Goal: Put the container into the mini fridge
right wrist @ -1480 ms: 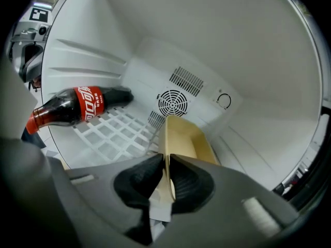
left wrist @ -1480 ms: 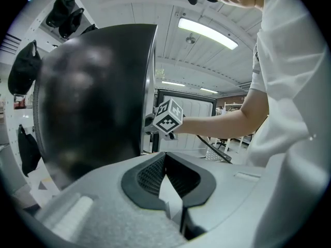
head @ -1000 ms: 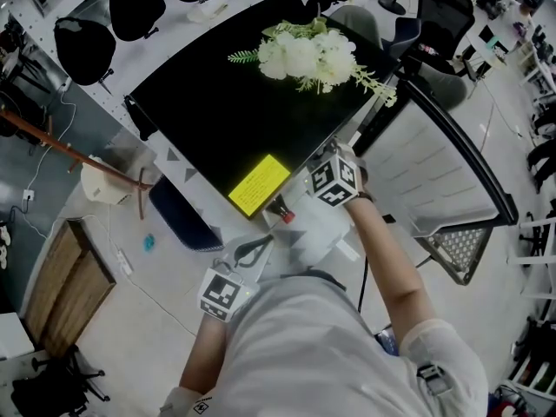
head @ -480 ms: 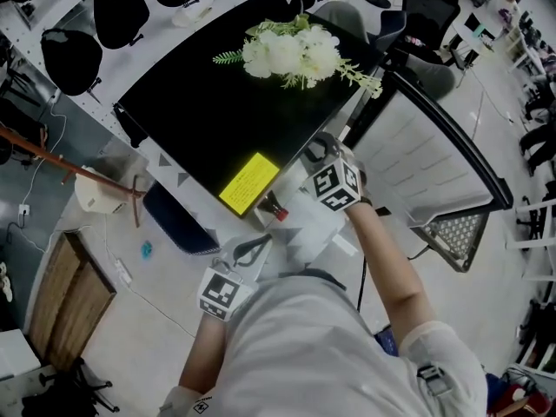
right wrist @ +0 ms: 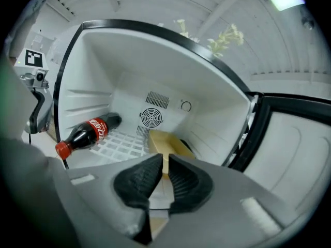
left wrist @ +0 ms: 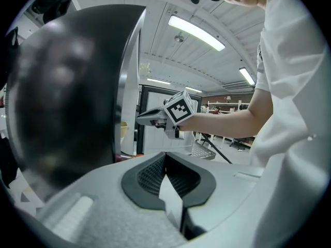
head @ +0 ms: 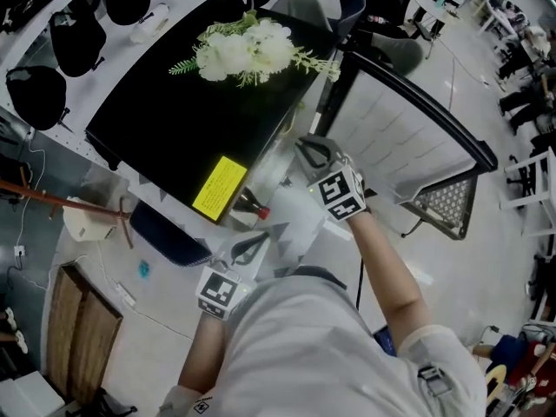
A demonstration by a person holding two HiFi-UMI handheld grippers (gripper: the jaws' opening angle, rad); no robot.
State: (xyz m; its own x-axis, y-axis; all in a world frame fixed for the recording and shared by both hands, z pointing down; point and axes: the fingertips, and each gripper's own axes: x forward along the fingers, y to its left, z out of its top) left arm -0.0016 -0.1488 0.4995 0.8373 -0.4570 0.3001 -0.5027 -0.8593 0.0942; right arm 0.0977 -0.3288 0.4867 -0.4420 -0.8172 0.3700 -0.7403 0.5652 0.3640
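Observation:
The mini fridge has a black top and stands with its door swung open to the right. In the right gripper view a tan open container rests on the white wire shelf inside the fridge. My right gripper is shut on its near wall. From the head view the right gripper reaches into the fridge opening. My left gripper hangs back near my body, shut with nothing in it, pointing at the fridge's dark side.
A cola bottle with a red cap lies on the shelf left of the container; its cap sticks out of the fridge. White flowers and a yellow sticker sit on the fridge top. Chairs and cables surround the fridge.
My right gripper has pushed further into the fridge opening with the container. The left gripper has stayed where it was. The head view has shifted so the fridge shows further left.

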